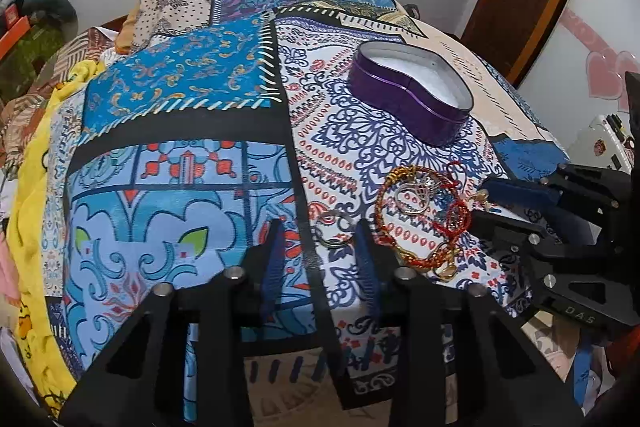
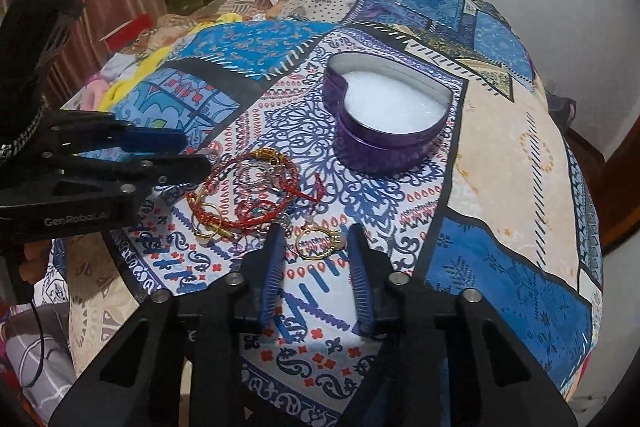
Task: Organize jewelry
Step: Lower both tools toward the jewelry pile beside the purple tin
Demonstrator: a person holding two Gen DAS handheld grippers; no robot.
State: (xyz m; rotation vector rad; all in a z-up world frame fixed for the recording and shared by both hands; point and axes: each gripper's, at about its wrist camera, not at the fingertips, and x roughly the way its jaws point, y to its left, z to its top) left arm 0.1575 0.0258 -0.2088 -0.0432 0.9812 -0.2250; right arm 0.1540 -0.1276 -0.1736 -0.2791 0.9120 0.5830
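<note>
Right gripper (image 2: 316,247): blue ribbed fingers apart, straddling a thin gold wire ring (image 2: 318,243) lying flat on the patchwork printed bedspread (image 2: 500,131), nothing clamped. Left gripper (image 1: 320,239): fingers likewise apart, framing a small silver hoop (image 1: 336,229) at the near edge of the pile, empty.

Just beyond both sets of tips, a tangled heap of red-and-gold cord bracelets and silver rings (image 2: 248,195); farther on, well apart from the heap, an open purple heart-shaped tin with white padding (image 2: 390,115).

Risks, as judged: thin ring slipping flat under closing pads instead of seating between them; soft cloth bunching into the grip; cords snagging and dragging neighbours along.

Tin's long axis running from notch to tip, notch toward the left, tip toward the far right in the right wrist view. Largest bracelet loop stretched roughly left to right.
</note>
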